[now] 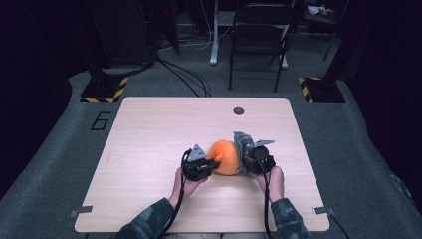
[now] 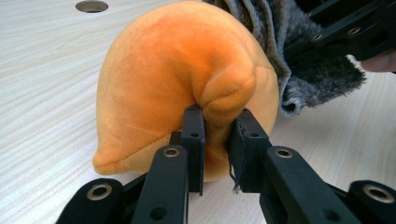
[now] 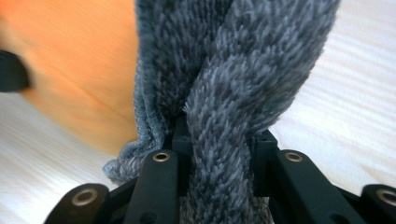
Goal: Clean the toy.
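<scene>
At the near edge of the pale wooden table (image 1: 149,149), 2 forearms in camouflage sleeves reach in from below in the high view. The left hand-held gripper (image 1: 215,163) is clamped on a fold of a soft orange plush toy (image 1: 224,157), rounded and seamed, which rests on the table near its middle; in the left gripper view its black jaws pinch a bulging ridge of the plush. Just right of the toy, the right hand-held gripper (image 1: 242,158) is closed on a fuzzy grey fabric piece (image 1: 241,144) that lies against the toy's far right side. Farther back, a round hole (image 1: 239,110) sits in the tabletop, and beyond it a dark folding chair (image 1: 259,35) stands on the grey floor.
</scene>
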